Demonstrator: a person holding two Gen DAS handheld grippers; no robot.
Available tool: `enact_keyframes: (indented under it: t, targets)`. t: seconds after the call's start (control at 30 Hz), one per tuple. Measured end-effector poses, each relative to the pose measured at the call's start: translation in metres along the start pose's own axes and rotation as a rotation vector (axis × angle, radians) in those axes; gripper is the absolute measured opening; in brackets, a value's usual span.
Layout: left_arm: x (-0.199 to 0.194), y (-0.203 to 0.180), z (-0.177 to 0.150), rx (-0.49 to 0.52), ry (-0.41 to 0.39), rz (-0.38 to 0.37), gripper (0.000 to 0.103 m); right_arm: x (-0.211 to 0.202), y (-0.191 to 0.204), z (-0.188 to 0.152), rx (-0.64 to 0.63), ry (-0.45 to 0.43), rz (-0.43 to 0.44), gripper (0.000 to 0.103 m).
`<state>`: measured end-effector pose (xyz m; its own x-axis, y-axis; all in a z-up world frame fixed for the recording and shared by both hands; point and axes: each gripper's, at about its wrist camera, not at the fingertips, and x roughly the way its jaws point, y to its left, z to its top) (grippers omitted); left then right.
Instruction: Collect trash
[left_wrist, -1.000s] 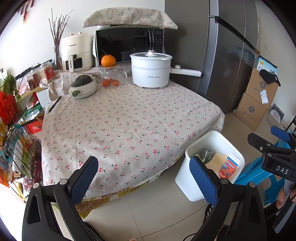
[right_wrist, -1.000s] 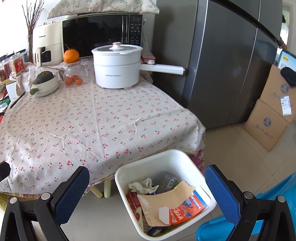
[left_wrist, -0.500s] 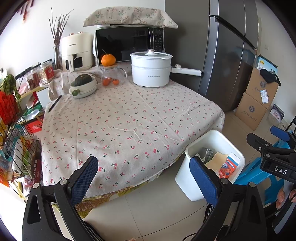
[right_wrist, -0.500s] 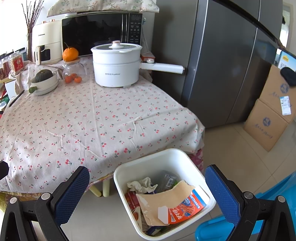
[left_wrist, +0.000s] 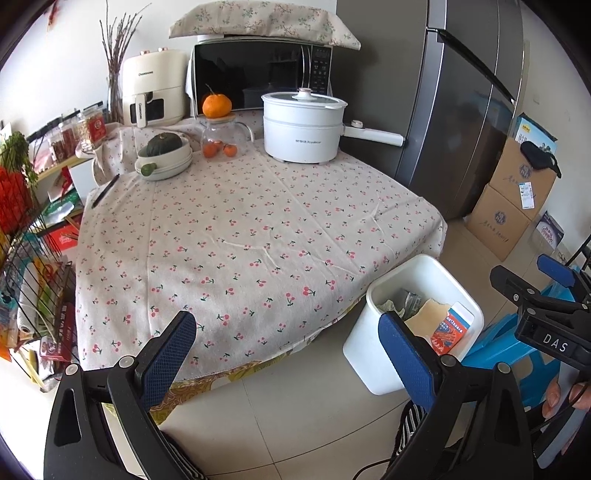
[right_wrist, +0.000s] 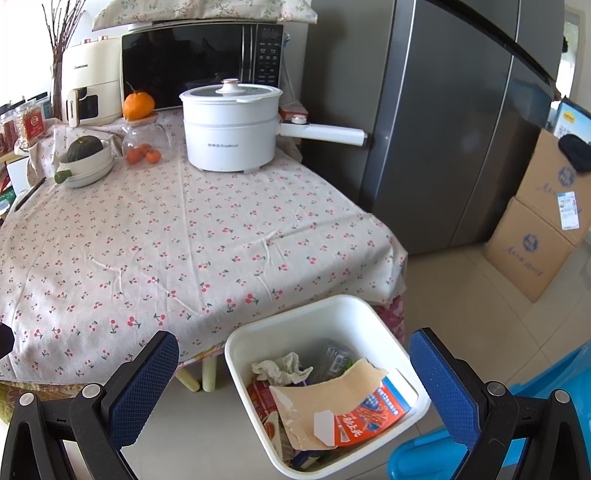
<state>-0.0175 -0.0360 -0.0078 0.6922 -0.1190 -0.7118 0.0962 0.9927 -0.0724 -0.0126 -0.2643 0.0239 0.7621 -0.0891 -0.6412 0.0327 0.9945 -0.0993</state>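
Below, white trash bin (right_wrist: 325, 373) stands on floor (right_wrist: 461, 295) just beside corner of cherry-print surface (right_wrist: 177, 243); bin holds crumpled tissue (right_wrist: 280, 369), brown paper (right_wrist: 328, 398), red-orange carton (right_wrist: 369, 413). Left gripper (left_wrist: 288, 354) fingers wide, holding nothing, over surface edge and bin. Right gripper (right_wrist: 295, 384) fingers wide, empty, above bin. Far side of surface: white pot (right_wrist: 231, 127), glass jar (right_wrist: 144, 144) with orange (right_wrist: 138, 105) on lid, bowl (right_wrist: 86, 170) with squash
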Motion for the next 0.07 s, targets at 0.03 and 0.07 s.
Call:
enact_keyframes:
  t: [0.03, 0.07]
  targets:
    - [0.0015, 0.0021, 0.0, -0.013, 0.011, -0.007, 0.1, 0.0, 0.0005, -0.0003, -0.001, 0.001, 0.0, 0.102]
    - [0.0029, 0.0046, 0.0008, -0.023, 0.023, -0.017, 0.1, 0.0002, 0.0011, -0.0005, -0.003, 0.001, 0.001, 0.102]
